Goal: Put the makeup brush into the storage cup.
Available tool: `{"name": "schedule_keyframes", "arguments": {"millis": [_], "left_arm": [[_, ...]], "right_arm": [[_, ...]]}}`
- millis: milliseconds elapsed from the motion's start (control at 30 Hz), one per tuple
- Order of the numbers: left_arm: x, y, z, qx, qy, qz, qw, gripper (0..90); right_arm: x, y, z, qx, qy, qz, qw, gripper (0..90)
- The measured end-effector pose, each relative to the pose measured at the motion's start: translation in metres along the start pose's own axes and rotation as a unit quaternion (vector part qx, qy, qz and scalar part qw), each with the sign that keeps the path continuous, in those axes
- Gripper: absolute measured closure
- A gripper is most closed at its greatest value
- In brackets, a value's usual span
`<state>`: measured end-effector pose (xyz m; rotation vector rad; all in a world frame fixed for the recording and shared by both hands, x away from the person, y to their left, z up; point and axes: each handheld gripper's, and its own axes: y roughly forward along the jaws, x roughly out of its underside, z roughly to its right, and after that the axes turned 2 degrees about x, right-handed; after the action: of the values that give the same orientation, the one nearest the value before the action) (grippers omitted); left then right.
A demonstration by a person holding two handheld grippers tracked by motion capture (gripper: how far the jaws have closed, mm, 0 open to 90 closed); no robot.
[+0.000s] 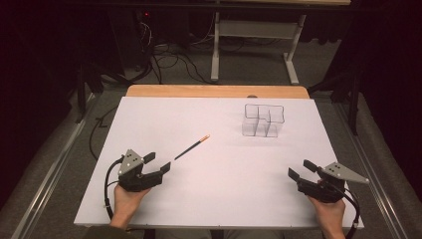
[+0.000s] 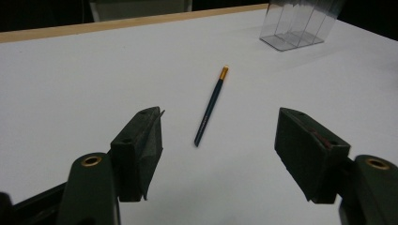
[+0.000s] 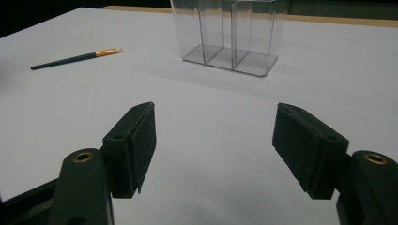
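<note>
A white surface (image 1: 219,174) with a wooden far edge stands in a dark room, cables and a metal frame on the floor behind it. The left tongs (image 1: 158,163) rest near the front left with jaws spread wide and nothing between them, pointing at a dark pencil (image 1: 191,147) that lies just beyond their tips, its orange end angled away. The right tongs (image 1: 301,169), equally wide and empty, sit at the front right, facing a clear compartmented holder (image 1: 263,120) well apart toward the far side.
</note>
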<state>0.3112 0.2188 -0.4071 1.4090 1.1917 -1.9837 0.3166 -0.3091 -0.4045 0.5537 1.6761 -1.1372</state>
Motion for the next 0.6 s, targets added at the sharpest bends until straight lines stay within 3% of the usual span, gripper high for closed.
{"name": "schedule_keyframes", "arguments": {"millis": [433, 600], "left_arm": [[-0.0016, -0.0014, -0.0033, -0.001, 0.0, -0.002, 1.0, 32.6], [-0.0032, -0.0004, -0.0056, 0.003, -0.01, 0.0, 0.9999, 32.6]], "right_arm": [[0.0004, 0.0003, -0.0025, -0.003, -0.014, -0.005, 0.9999, 32.9], [0.0003, -0.0013, -0.0037, -0.003, -0.017, -0.003, 0.9998, 32.9]]}}
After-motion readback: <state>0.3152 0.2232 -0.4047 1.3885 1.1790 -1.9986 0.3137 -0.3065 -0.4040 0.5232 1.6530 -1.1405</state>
